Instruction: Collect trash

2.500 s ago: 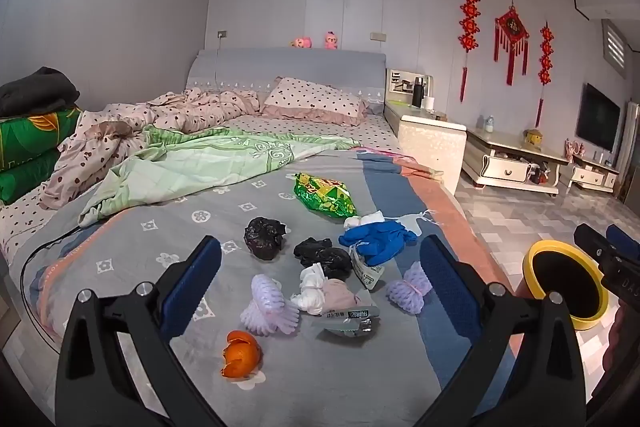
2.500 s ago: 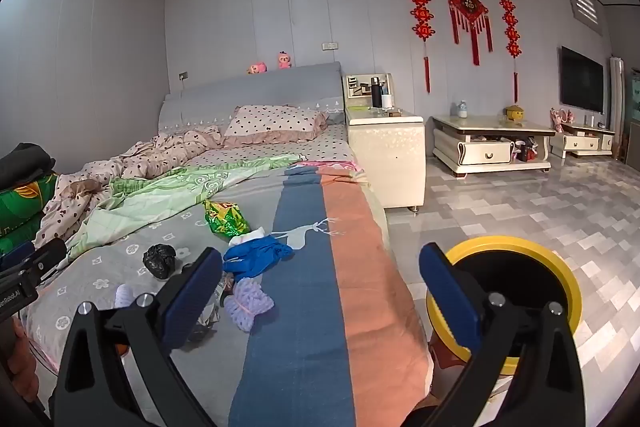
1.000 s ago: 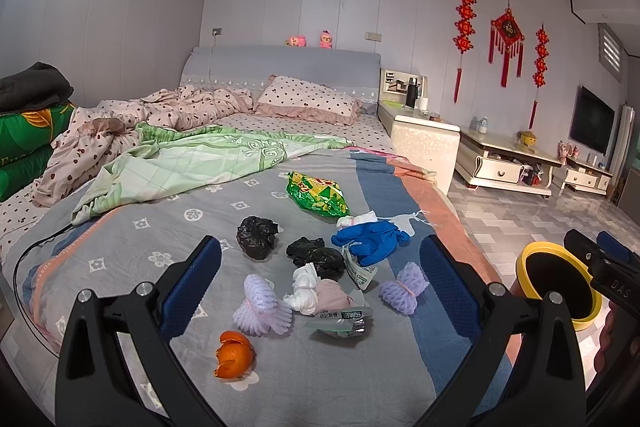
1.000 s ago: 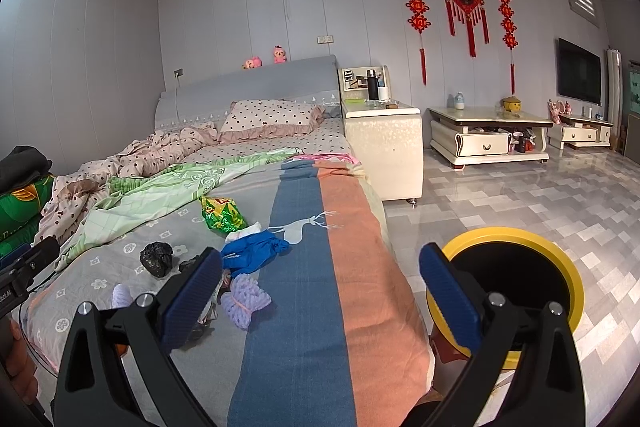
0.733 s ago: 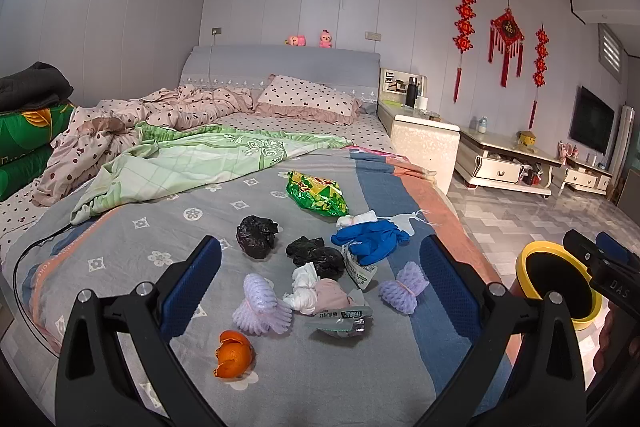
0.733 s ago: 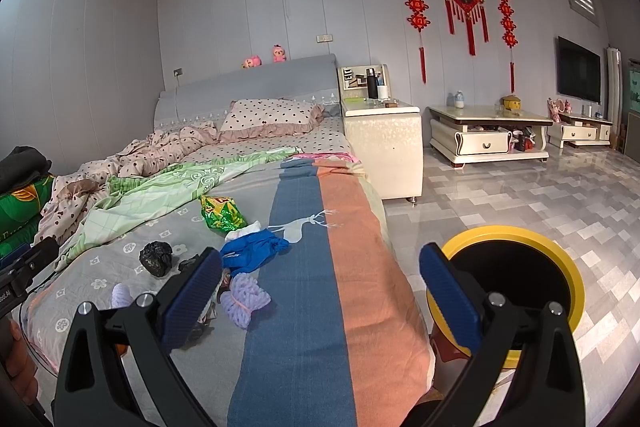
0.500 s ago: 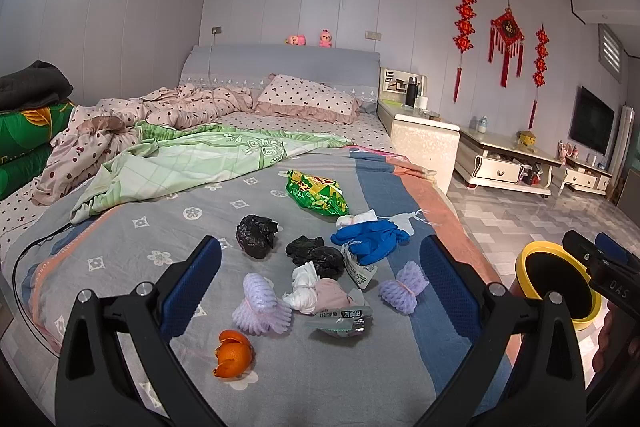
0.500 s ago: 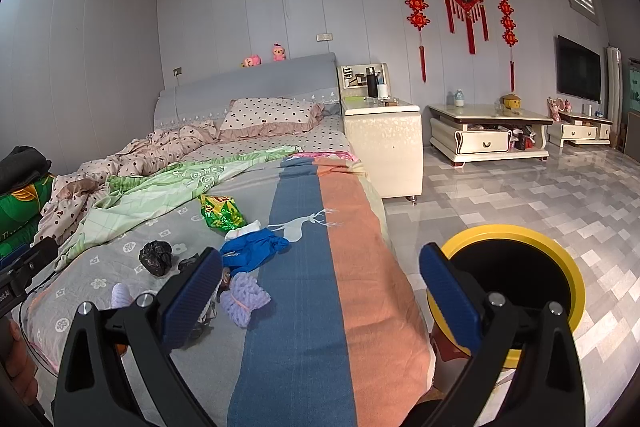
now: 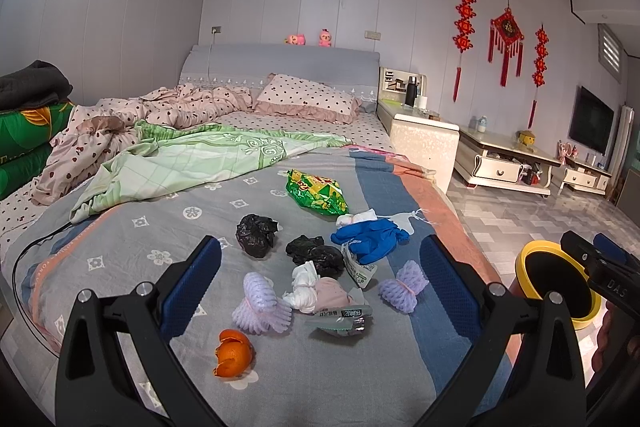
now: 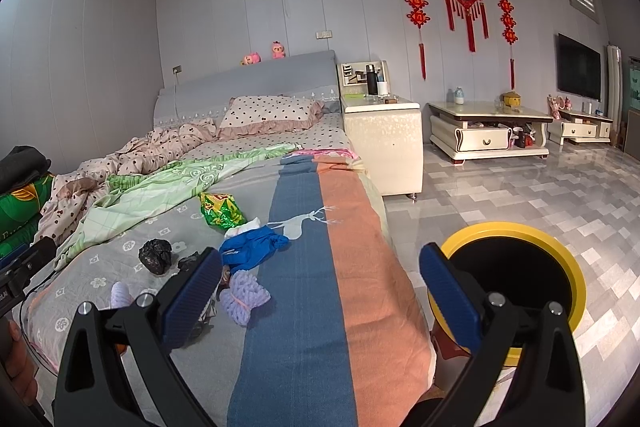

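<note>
A grey patterned bed point(image 9: 168, 239) is seen carrying the scattered trash near its foot. A yellow-rimmed bin point(image 10: 516, 291) is stood on the floor just beside the bed. Among the trash, a green snack bag point(image 9: 316, 195), a blue glove point(image 9: 370, 235) and an orange peel point(image 9: 233, 353) are laid. Both the left hand-held gripper point(image 9: 316, 291) and right hand-held gripper point(image 10: 320, 291) are held wide apart, with nothing gripped.
</note>
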Action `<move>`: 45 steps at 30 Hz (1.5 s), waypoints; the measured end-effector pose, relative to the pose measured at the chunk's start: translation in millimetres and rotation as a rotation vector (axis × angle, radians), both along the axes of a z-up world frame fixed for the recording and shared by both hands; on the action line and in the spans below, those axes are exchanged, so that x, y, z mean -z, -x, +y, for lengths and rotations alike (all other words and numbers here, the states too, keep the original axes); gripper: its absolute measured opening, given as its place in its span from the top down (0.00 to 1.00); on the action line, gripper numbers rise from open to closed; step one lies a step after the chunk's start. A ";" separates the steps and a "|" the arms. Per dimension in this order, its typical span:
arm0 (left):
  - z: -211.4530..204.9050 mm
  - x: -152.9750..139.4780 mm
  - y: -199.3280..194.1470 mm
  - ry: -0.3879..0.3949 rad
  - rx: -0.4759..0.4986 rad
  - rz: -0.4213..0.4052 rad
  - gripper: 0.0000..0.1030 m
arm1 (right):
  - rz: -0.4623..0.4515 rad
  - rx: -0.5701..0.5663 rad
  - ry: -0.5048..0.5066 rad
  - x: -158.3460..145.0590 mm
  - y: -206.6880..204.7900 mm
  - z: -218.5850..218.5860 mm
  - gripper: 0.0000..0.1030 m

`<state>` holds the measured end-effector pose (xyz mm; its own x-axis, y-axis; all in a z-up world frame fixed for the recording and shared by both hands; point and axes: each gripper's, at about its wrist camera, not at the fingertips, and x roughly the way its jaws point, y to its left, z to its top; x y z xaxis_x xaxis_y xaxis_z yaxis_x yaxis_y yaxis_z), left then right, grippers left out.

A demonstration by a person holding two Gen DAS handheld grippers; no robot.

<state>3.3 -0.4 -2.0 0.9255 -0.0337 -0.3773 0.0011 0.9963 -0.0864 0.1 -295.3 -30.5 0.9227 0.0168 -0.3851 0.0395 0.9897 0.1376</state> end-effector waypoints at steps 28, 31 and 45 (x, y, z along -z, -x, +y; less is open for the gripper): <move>0.0 8.7 0.8 -0.006 -0.006 0.008 0.07 | 0.031 -0.049 0.025 -5.6 -10.3 8.3 0.08; 4.4 16.7 1.3 -0.017 -0.019 0.021 0.07 | 0.049 -0.068 0.037 -1.2 -21.7 10.5 0.08; 70.0 78.0 -5.7 -0.017 -0.033 0.245 0.07 | 0.199 -0.240 0.055 32.4 -91.5 35.7 0.08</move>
<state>9.0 69.6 -80.0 0.8070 0.0030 -0.5905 -0.0502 0.9967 -0.0635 91.6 -259.6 -63.0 0.8010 0.1993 -0.5645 -0.1758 0.9797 0.0964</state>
